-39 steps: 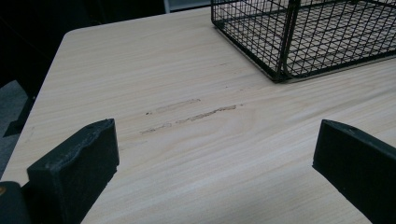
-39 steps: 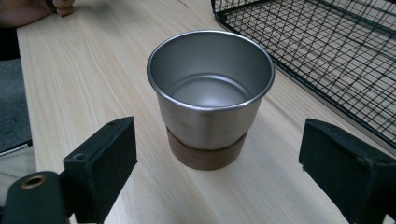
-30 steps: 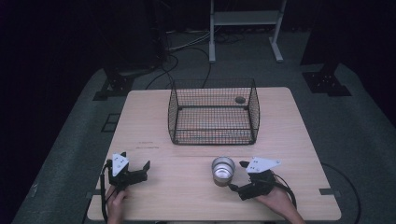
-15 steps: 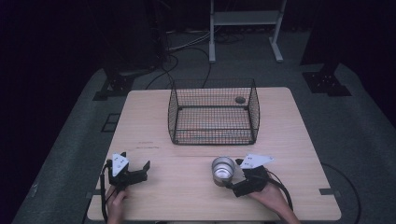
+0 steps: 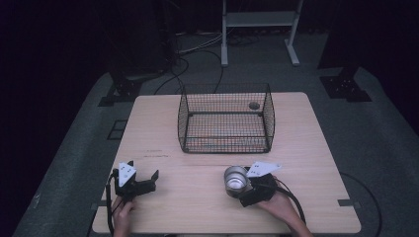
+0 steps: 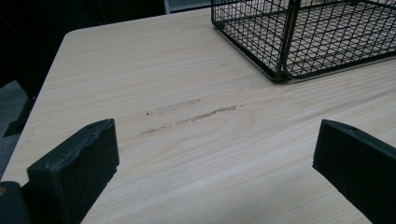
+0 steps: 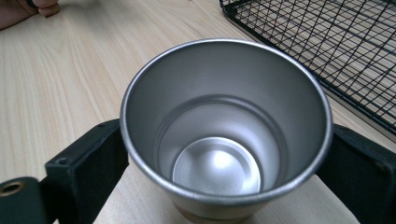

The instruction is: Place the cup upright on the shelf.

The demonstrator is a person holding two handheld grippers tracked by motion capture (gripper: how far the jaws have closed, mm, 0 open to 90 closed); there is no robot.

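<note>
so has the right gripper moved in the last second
Yes. The right gripper has slid left toward the steel cup, judged against the fixed wire basket; its jaws now flank the cup.

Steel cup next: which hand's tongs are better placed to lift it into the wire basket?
Right. The right tongs already bracket the steel cup, one jaw on each side of it, just in front of the wire basket. The left tongs sit open and empty near the table's left front corner.
</note>
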